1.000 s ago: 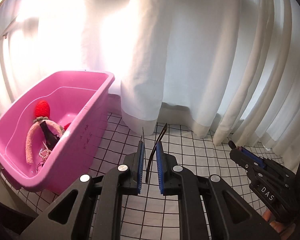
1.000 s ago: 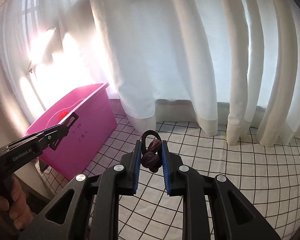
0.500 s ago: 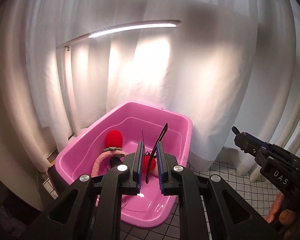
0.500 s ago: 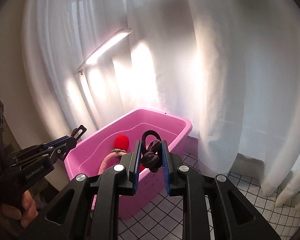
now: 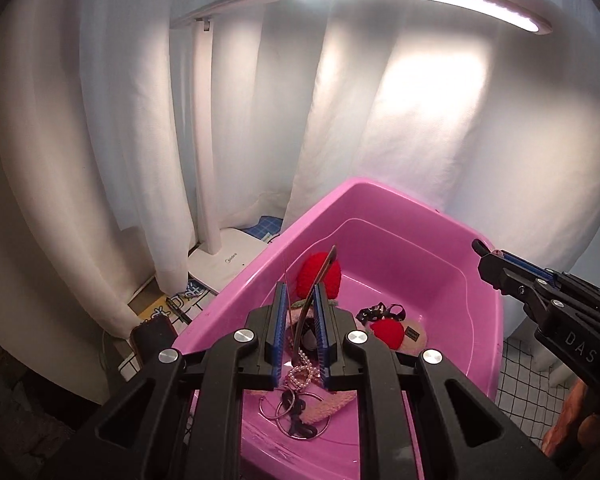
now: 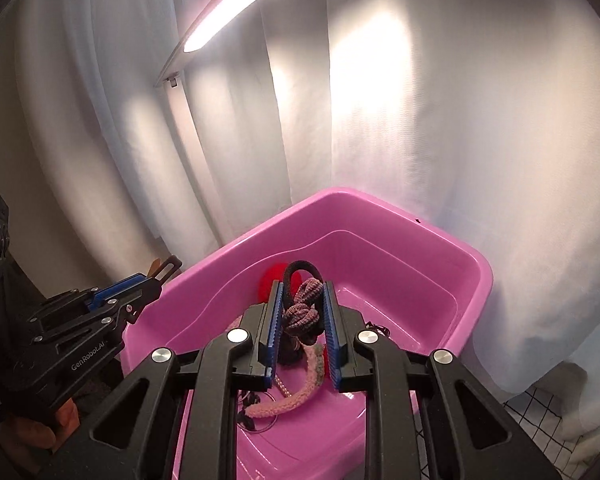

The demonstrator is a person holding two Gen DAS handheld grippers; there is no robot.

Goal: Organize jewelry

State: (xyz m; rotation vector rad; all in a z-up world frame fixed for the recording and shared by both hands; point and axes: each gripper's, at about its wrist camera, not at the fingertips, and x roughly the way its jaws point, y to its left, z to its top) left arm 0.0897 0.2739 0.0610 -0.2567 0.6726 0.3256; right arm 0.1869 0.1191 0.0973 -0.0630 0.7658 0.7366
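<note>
While both grippers hang over the pink tub (image 5: 384, 196), the left gripper (image 5: 300, 320) clamping a thin dark clip (image 5: 320, 276) and the right gripper (image 6: 302, 312) clamping a knotted hair tie (image 6: 302, 308), each should lower inside before letting go.

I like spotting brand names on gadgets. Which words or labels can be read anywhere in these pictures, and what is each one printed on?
"DAS": on the right gripper body, seen from the left wrist; cut off at the edge.
"GenRobot.AI": on the left gripper body, seen from the right wrist.
Grey logo on the lamp base: too small to read.
Characters on the cloth left of the pink tub: unreadable.
</note>
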